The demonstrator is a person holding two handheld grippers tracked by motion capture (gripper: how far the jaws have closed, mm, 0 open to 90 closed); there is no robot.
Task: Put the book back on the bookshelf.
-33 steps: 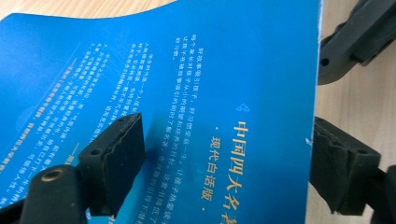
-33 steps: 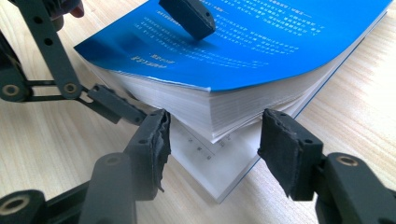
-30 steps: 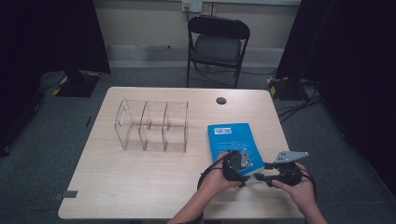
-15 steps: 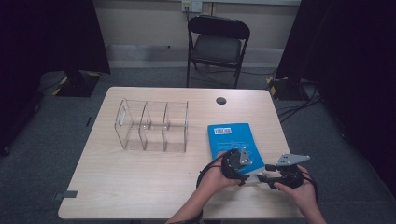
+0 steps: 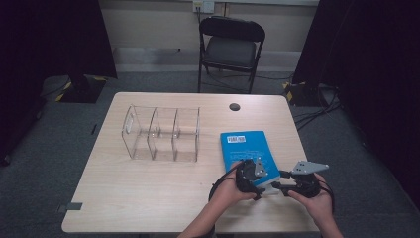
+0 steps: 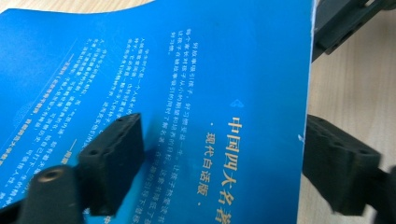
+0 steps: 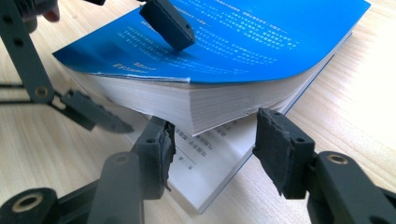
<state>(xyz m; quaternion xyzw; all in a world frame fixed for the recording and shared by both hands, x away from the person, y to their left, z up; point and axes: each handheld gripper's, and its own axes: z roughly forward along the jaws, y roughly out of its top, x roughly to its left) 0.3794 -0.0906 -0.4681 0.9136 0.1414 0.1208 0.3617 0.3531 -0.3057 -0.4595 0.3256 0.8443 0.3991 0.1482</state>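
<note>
A thick blue book (image 5: 245, 148) lies on the right part of the table. Its cover and most of its pages (image 7: 243, 46) are lifted off the bottom pages at the near edge. My left gripper (image 5: 262, 181) grips that lifted block, one pad on the cover (image 6: 187, 70) and the other jaw under it; its jaws (image 6: 224, 163) have just been opening a little. My right gripper (image 5: 277, 187) faces the book's edge from the right. Its jaws (image 7: 222, 149) stand open around the corner of the page block and have just been closing, pads clear of the paper.
A clear three-compartment organizer (image 5: 161, 134) stands left of the book, mid-table. A black round cap (image 5: 235, 106) sits in the tabletop near the far edge. A black folding chair (image 5: 230, 47) stands beyond the table (image 5: 148, 198). Both hands are at the near right edge.
</note>
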